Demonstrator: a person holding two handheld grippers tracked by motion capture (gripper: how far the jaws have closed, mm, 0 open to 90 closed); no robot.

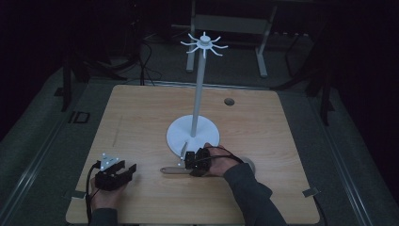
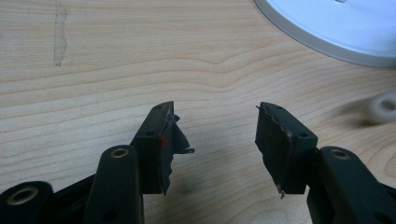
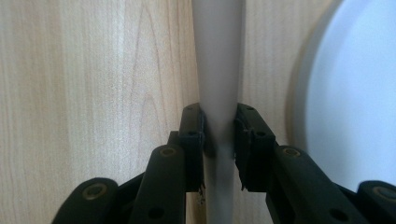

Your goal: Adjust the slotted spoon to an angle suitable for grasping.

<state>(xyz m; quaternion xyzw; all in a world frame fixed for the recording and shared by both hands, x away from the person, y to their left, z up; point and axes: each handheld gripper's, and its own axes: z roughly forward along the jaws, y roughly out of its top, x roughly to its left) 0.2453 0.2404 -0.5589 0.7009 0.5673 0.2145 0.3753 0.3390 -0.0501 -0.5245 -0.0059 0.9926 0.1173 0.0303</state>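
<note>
A white stand (image 1: 193,133) is on the wood table (image 1: 141,113), w/ a round base, a tall pole and a ring of hooks (image 1: 204,44) at the top. The right gripper (image 1: 187,160) is just in front of the base, close to its near edge, and the person's right hand (image 1: 214,162) holds it from behind. Its jaws are pressed on a long grey handle (image 3: 219,84), pinching it from both sides; in the right gripper view the handle runs straight up between the jaws, w/ the stand's base (image 3: 355,93) beside it. In the high view this handle (image 1: 170,170) lies flat on the table, going left from the gripper, away from the stand, and its far end is rounded (what kind of utensil it is, I cannot tell, the light is too dim). The left gripper (image 1: 115,172) is well left of the stand, near the front edge of the table, w/ its grey plate on top. Its jaws are spread apart w/ nothing between them, only bare wood under. In the left gripper view the edge of the base (image 2: 336,32) is at the top right, and a small pale ring-shaped thing (image 2: 384,108), blurred, lies below it on the table.
</note>
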